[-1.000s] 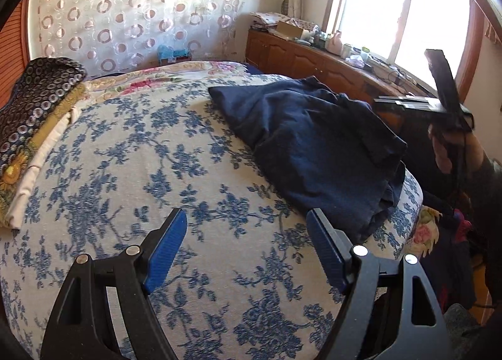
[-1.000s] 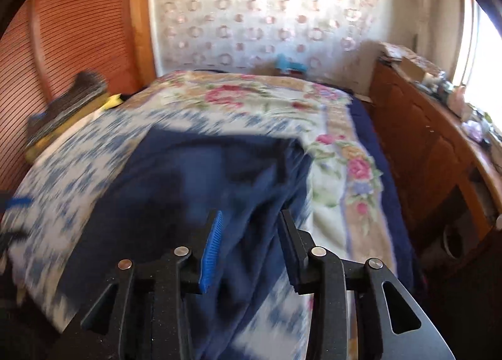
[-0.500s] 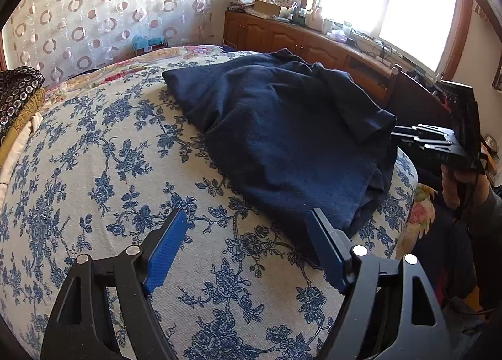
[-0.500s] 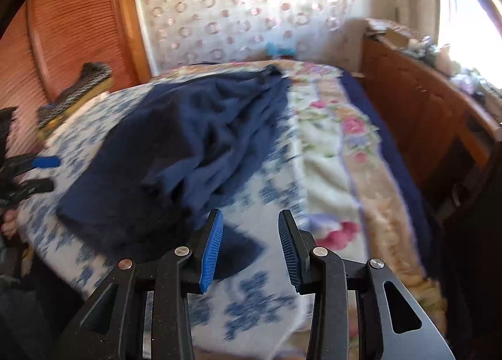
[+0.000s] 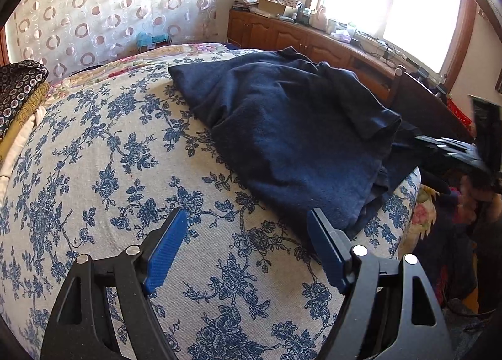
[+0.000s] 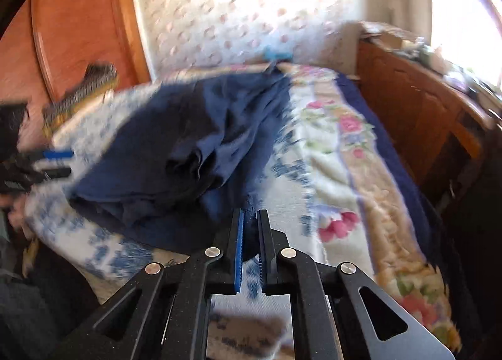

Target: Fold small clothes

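A crumpled navy garment point(image 5: 298, 127) lies on the blue-flowered bed cover point(image 5: 94, 171), toward its right side. My left gripper point(image 5: 247, 215) hovers open just above the cover, and its right finger is close to the garment's near edge without gripping it. In the right wrist view, my right gripper point(image 6: 250, 214) is shut on a fold of the navy garment point(image 6: 188, 146) at its near corner, with dark cloth pinched between the pads. The left gripper point(image 6: 56, 162) shows at the far left of that blurred view. The right gripper point(image 5: 445, 145) appears blurred at the bed's right edge.
A stack of folded patterned fabrics point(image 5: 18, 90) sits at the bed's left. A wooden cabinet point(image 5: 313, 43) with clutter runs under the window. A pink-flowered blanket point(image 6: 345, 146) covers the bed's far side, and a wooden wardrobe point(image 6: 78, 30) stands behind.
The right gripper moved down to the garment's near corner and closed on it. The left gripper drew slightly closer to the garment and stayed open.
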`<state>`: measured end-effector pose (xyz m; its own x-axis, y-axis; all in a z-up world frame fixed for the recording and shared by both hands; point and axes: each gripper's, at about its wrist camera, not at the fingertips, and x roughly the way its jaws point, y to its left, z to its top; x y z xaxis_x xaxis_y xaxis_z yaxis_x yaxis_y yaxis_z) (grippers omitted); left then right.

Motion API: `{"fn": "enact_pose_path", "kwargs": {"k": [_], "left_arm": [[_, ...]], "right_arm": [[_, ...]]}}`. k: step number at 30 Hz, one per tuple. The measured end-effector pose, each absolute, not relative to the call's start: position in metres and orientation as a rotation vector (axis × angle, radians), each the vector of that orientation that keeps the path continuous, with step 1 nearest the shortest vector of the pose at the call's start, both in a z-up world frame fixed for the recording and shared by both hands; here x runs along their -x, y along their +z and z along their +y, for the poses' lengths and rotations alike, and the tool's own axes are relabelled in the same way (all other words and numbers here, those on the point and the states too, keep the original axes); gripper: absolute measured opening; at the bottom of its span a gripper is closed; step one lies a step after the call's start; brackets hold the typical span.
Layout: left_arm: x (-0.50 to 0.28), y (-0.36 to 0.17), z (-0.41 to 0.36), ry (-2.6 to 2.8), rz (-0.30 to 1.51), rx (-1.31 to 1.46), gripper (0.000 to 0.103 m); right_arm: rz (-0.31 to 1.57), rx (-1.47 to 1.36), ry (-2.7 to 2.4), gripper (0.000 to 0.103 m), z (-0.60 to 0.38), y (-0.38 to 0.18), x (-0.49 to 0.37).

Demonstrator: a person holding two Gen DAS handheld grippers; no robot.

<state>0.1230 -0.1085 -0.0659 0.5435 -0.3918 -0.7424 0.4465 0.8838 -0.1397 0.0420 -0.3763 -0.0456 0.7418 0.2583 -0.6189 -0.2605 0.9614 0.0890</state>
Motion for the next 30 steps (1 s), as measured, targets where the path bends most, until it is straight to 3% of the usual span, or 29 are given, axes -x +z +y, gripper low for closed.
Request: {"fn": "enact_pose_path", "kwargs": {"k": [3, 7, 10, 16, 30], "left_arm": [[-0.123, -0.068, -0.107, -0.503, 0.864, -0.057, 0.079], [-0.123, -0.069, -0.11, -0.51, 0.867, -0.056, 0.079], [-0.123, -0.068, -0.112, -0.515, 0.865, -0.064, 0.079], [-0.122, -0.068, -0.121, -0.536, 0.862, -0.074, 0.079], [-0.115, -0.087, -0.135, -0.57, 0.896, -0.085, 0.079]], "right_arm": [[0.659, -0.035, 0.277, 0.008, -0.388, -0.035, -0.021], [0.681, -0.006, 0.192, 0.026, -0.395, -0.039, -0.018], [0.675, -0.041, 0.195, 0.03, -0.398, -0.037, -0.023], [0.635, -0.021, 0.264, 0.048, -0.365, -0.04, -0.048], [0.633, 0.185, 0.294, 0.048, -0.306, -0.067, -0.098]]}}
